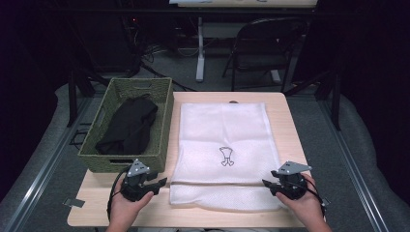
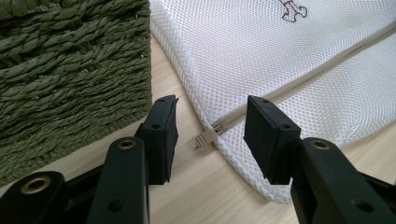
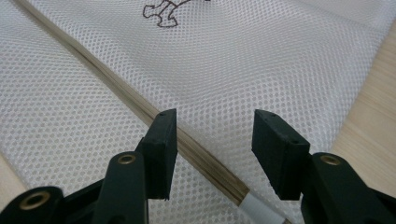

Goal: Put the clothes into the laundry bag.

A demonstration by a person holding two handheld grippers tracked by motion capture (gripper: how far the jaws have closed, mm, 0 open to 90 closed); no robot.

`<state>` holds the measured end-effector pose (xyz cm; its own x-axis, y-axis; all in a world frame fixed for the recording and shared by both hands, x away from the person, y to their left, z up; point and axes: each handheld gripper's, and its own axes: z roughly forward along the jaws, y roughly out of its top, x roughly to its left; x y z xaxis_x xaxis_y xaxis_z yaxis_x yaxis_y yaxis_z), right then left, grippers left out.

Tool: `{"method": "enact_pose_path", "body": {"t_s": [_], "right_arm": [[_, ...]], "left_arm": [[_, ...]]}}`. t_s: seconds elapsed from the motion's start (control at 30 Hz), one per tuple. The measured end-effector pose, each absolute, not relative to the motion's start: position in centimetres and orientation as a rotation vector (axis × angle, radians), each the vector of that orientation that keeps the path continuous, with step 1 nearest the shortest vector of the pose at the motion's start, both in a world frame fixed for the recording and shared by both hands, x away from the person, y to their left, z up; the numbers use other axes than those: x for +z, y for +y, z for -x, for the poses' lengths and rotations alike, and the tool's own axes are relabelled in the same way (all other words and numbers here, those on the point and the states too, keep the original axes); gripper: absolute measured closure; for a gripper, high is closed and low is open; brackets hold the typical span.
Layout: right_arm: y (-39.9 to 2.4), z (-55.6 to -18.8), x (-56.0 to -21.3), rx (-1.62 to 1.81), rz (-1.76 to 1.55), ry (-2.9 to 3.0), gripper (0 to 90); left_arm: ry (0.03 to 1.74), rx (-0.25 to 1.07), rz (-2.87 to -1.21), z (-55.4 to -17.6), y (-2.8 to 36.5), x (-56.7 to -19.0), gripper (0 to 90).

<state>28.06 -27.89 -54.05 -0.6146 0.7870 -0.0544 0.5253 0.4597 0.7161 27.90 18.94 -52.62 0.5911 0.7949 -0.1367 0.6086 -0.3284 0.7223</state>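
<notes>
— Zipper (image 2: 299, 77) first: where is it sitting?

— It is running across the near part of the white mesh bag (image 1: 223, 140), which is lying flat on the tabletop (image 1: 290, 121) just beside the green woven basket (image 1: 129, 123). Its small pull tab (image 2: 205, 138) is sticking out at the bag's left edge, and the bag is looking zipped shut along its whole length.

— What are the claws doing?

— The left claw (image 2: 210, 135) is hanging with its jaws apart, one on each side of the pull tab, not yet pressing on it. The right claw (image 3: 212, 149) is hovering over the zipper's other end, jaws apart too, straddling the zipper line above the mesh with nothing pinched.

— So how far along is the job?

— Barely started, I'd say. Dark clothing (image 1: 128, 126) is lying in the basket, nothing is showing inside the bag, and the opening is not yet made. Gripping the tab, holding the bag steady, unzipping and loading all seem left.
</notes>
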Motion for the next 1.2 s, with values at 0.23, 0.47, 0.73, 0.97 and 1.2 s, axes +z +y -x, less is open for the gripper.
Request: {"method": "enact_pose_path", "body": {"t_s": [0.23, 0.47, 0.73, 0.97, 1.2], "right_arm": [[-26.7, -28.5, -53.7, 0.962, -1.083, 2.385, 52.7], [-25.4, -28.8, -52.9, 0.997, -1.050, 2.402, 53.7], [-23.9, -29.4, -52.1, 1.016, -1.007, 2.413, 54.1], [-22.1, -30.3, -51.4, 1.029, -0.949, 2.440, 54.1], [-20.1, -31.7, -51.2, 1.032, -0.902, 2.473, 53.9]], "left_arm": [[1.101, 0.310, -2.064, -27.7, 18.8, -52.4, 53.5], [1.115, 0.311, -2.048, -27.6, 19.1, -52.1, 53.3], [1.121, 0.330, -2.034, -27.5, 19.3, -51.5, 52.9], [1.131, 0.341, -2.021, -27.4, 19.7, -51.1, 52.6], [1.126, 0.343, -2.006, -27.3, 20.0, -50.6, 54.2]]}}
